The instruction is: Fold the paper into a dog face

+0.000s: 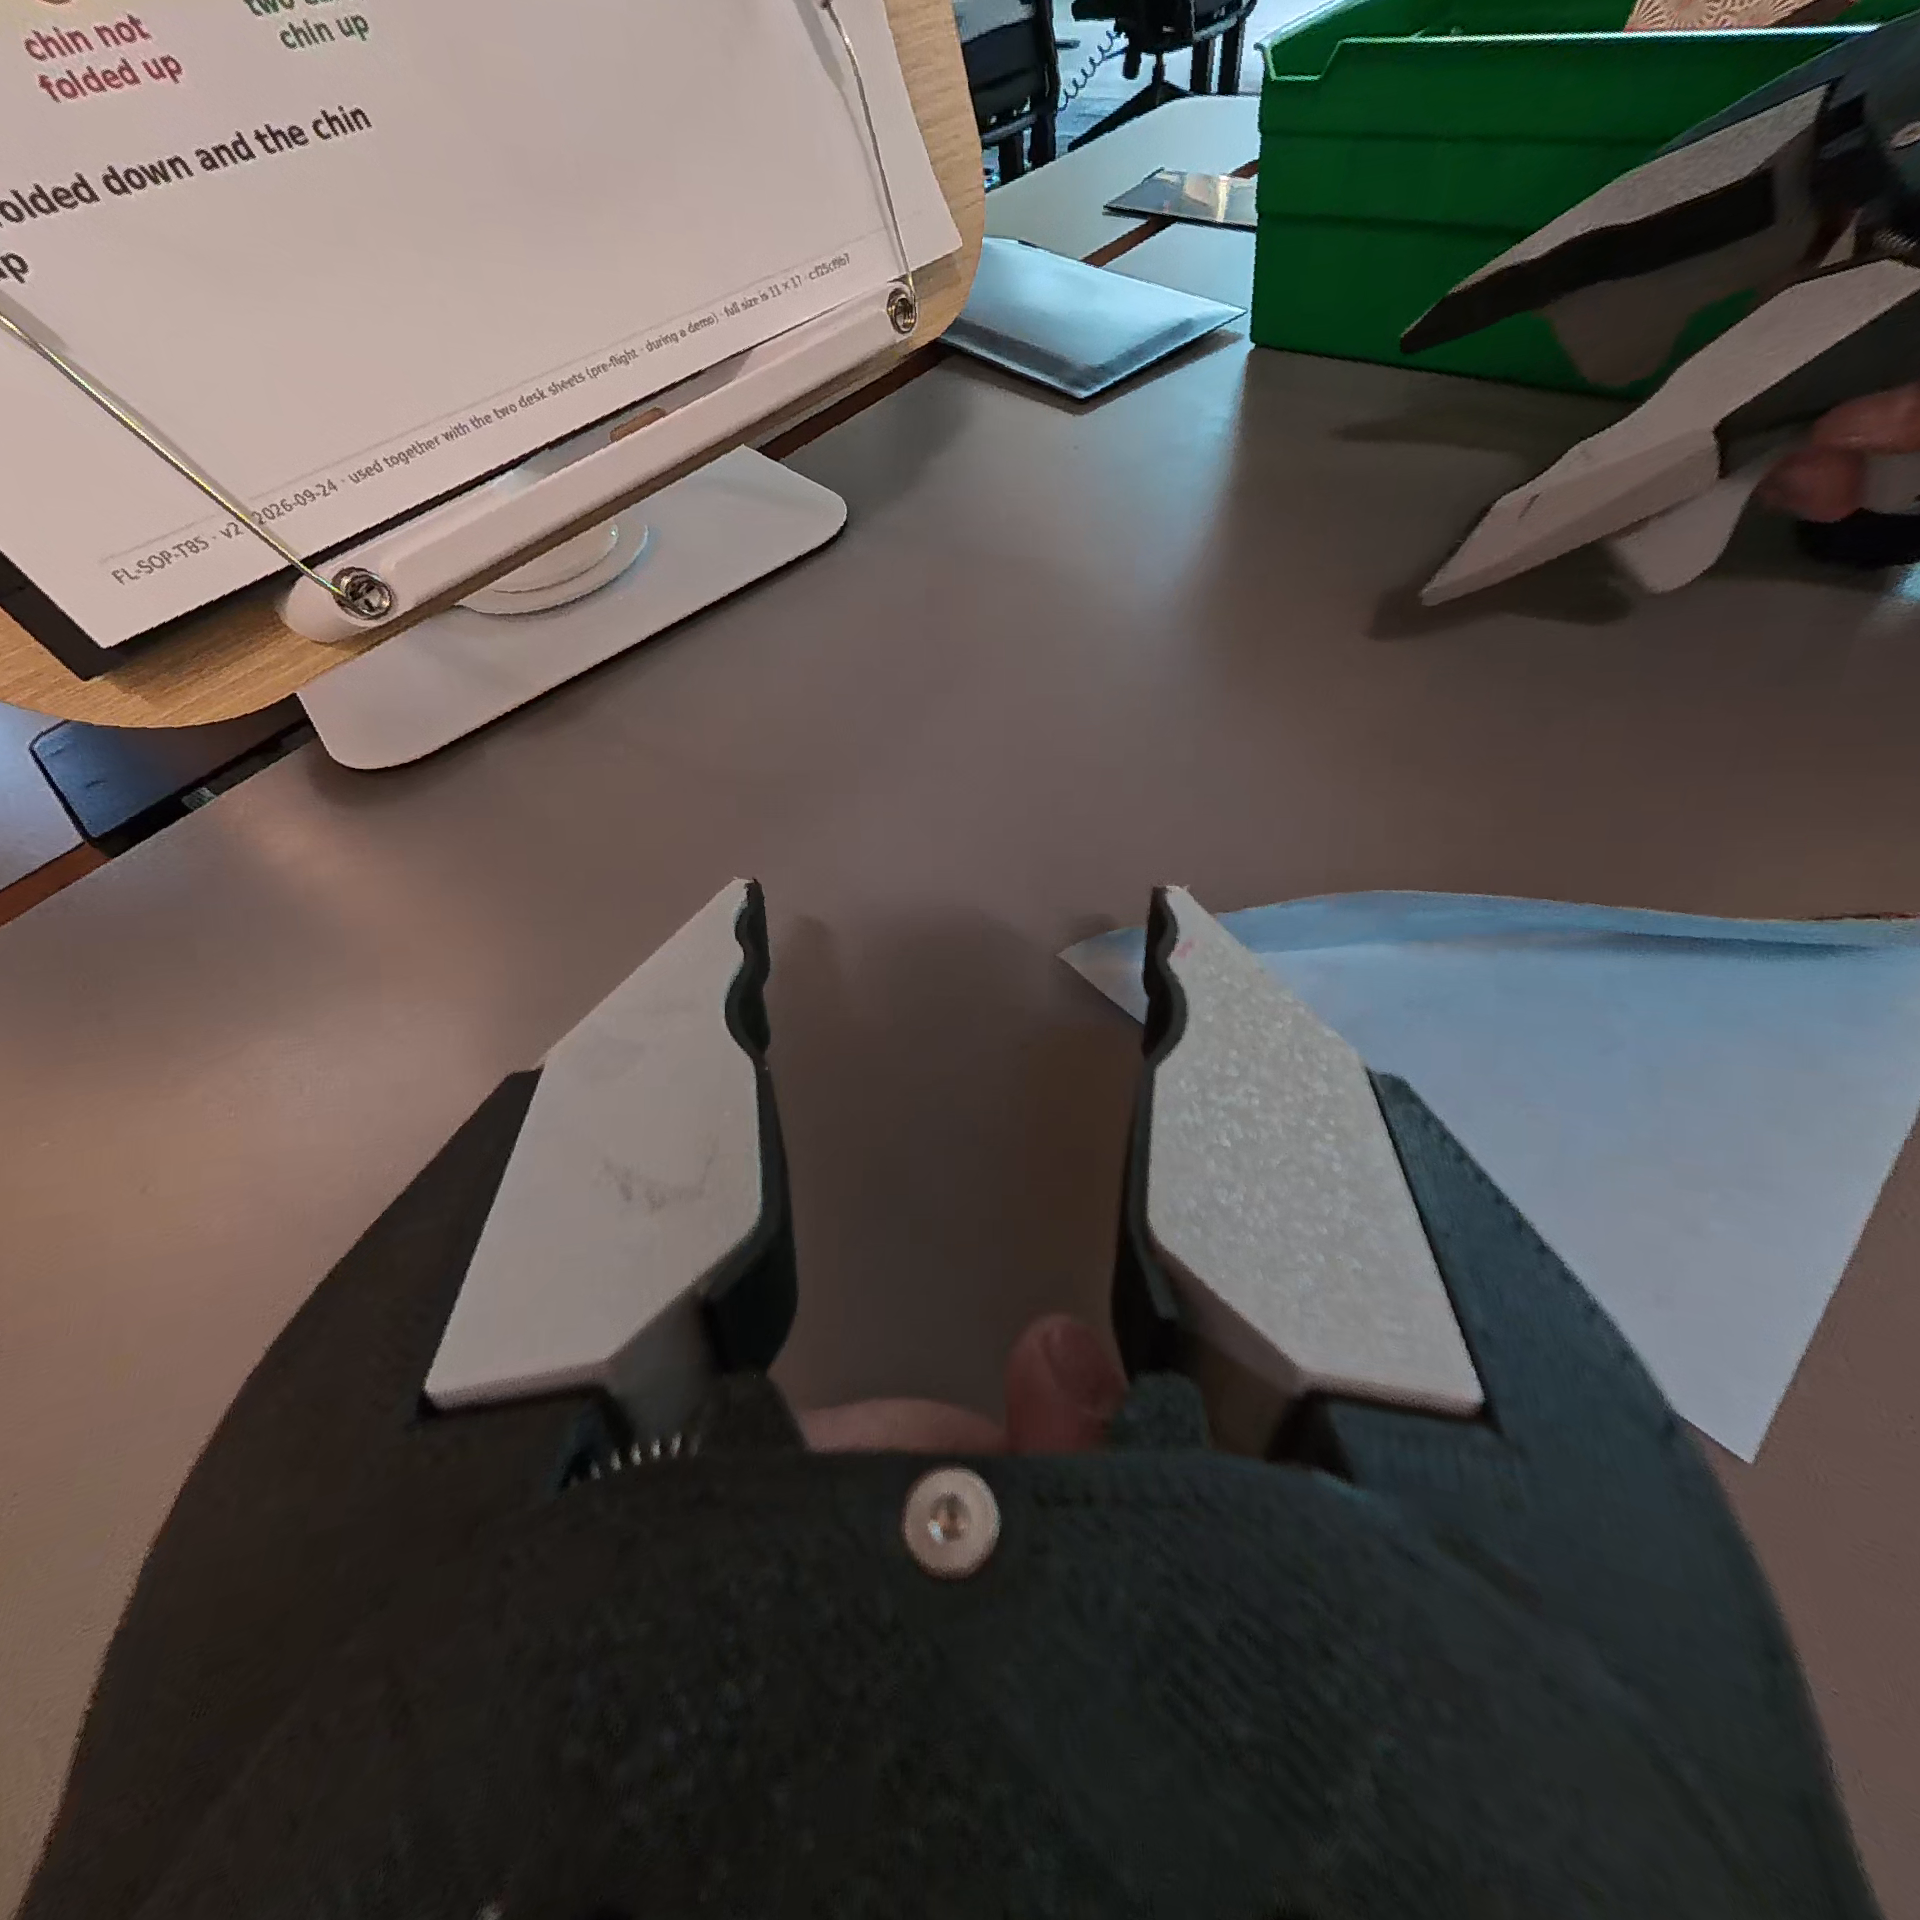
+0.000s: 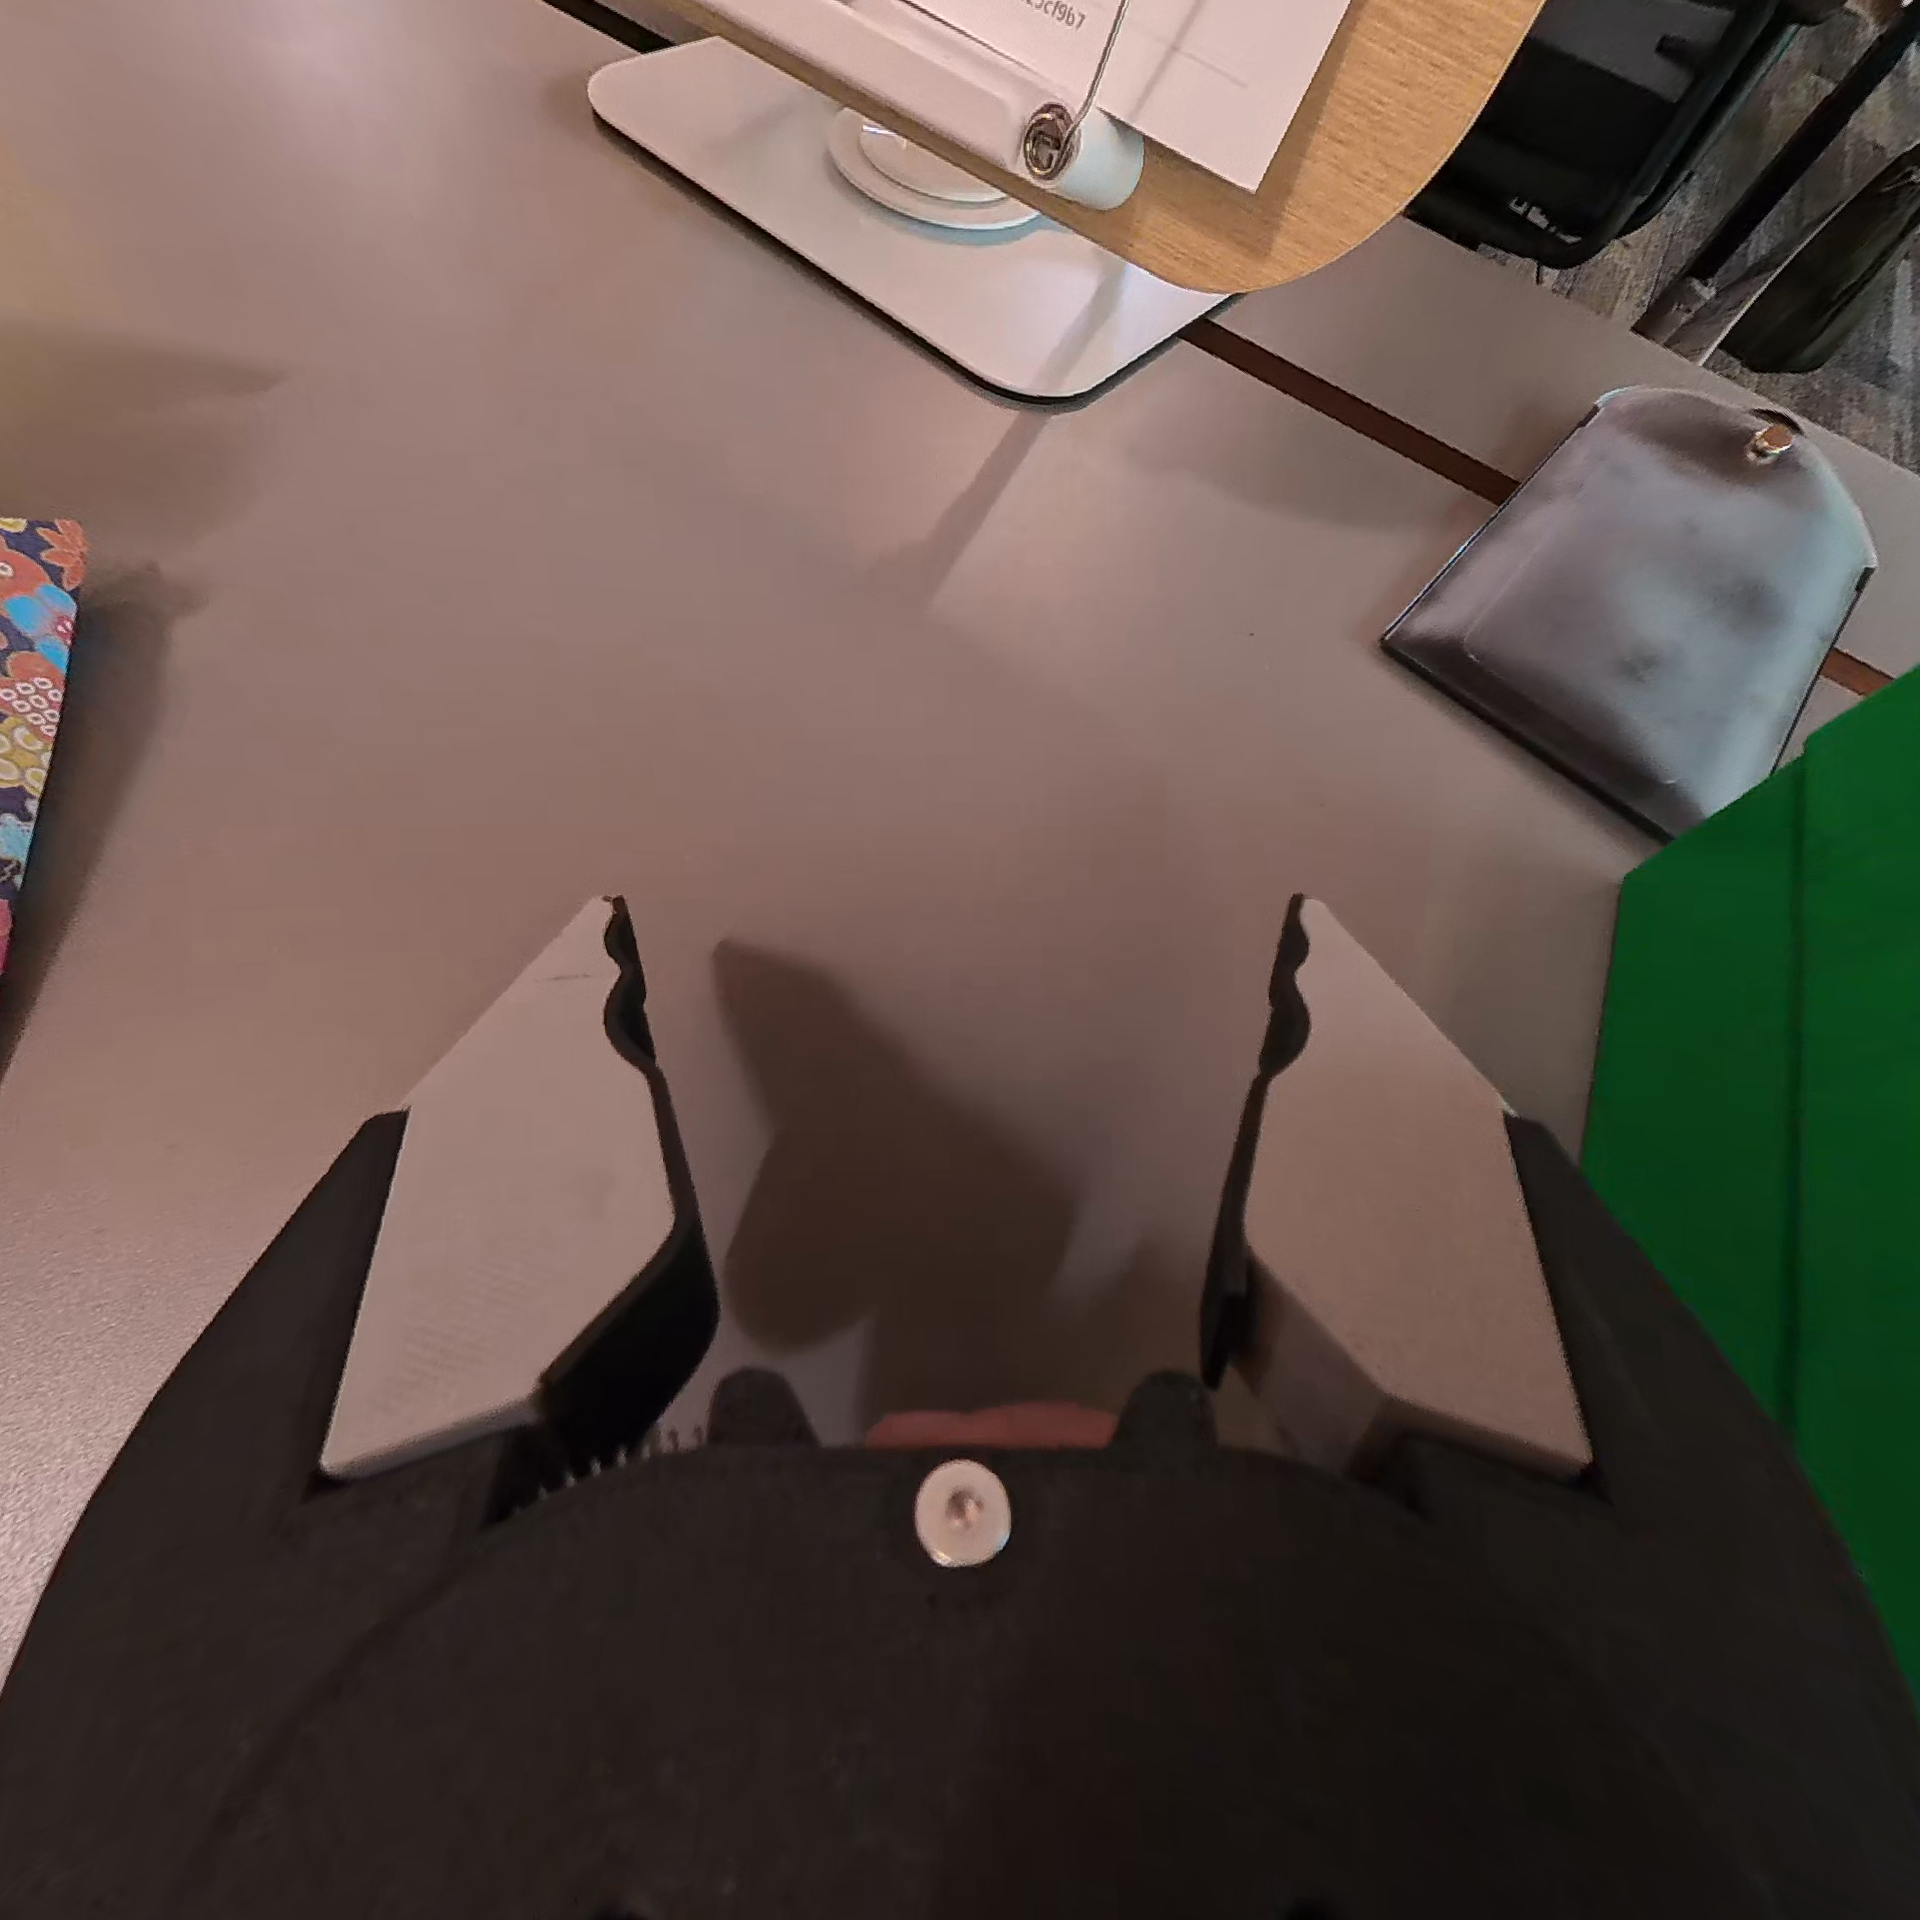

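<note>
A light blue sheet of paper [image 1: 1538, 1122] lies flat on the grey table, its far edge slightly lifted, to the right of my left gripper [image 1: 956, 914]. The left gripper is open and empty; its right finger overlaps the paper's left corner in the view. My right gripper [image 2: 951, 914] is open and empty above bare table. It also shows in the left wrist view [image 1: 1455, 457] at the far right, held by a hand, jaws apart, away from the paper. The blue paper is out of the right wrist view.
A wooden document stand [image 1: 582, 582] with a printed sheet on a white base [image 2: 935, 281] stands at the back. Green bins [image 1: 1475, 208] sit at the right [image 2: 1787, 1039]. A dark pouch [image 2: 1652, 613] and a patterned paper stack [image 2: 31, 717] lie on the table.
</note>
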`<state>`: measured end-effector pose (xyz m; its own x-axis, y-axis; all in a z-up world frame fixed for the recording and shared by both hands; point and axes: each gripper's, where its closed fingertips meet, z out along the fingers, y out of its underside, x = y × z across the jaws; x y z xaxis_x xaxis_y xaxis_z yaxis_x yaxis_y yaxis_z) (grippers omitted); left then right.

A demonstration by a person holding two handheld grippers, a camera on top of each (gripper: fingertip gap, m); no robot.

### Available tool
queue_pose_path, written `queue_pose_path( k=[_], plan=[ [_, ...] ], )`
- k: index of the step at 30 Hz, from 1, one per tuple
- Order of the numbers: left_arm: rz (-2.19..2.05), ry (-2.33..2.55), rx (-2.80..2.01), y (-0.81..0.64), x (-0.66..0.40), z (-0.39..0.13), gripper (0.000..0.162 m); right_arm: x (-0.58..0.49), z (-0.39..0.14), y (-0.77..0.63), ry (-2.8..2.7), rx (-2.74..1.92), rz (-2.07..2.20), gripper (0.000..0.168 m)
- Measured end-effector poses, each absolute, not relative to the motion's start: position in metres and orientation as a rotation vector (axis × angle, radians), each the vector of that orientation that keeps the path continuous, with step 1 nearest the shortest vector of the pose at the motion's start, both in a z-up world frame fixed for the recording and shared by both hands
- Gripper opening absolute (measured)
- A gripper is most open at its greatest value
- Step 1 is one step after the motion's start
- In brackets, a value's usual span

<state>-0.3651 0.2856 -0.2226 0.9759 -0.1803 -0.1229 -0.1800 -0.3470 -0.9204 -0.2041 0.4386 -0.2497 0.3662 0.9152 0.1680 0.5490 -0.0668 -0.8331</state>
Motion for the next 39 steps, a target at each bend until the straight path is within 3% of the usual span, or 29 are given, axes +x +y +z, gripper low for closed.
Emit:
queue_pose_path(
  k=[5,16,18,20,22,23,39],
  plan=[
    [0.019,0.276,-1.937,0.286,-0.364,-0.224,0.072,-0.204,-0.25,0.438,-1.307,-1.742,0.526,0.107],
    [0.012,0.262,-1.934,0.286,-0.365,-0.223,0.073,-0.204,-0.25,0.437,-1.309,-1.738,0.525,0.106],
    [0.03,0.243,-1.938,0.286,-0.368,-0.223,0.088,-0.203,-0.25,0.438,-1.304,-1.74,0.521,0.107],
    [0.045,0.22,-1.95,0.287,-0.372,-0.224,0.12,-0.201,-0.252,0.441,-1.285,-1.767,0.505,0.124],
    [0.041,0.213,-1.954,0.288,-0.372,-0.225,0.128,-0.199,-0.257,0.443,-1.279,-1.81,0.502,0.152],
    [0.039,0.212,-1.952,0.288,-0.372,-0.224,0.129,-0.198,-0.258,0.444,-1.273,-1.825,0.501,0.156],
    [0.046,0.225,-1.956,0.288,-0.371,-0.225,0.13,-0.198,-0.256,0.448,-1.258,-1.804,0.45,0.156]
  ],
)
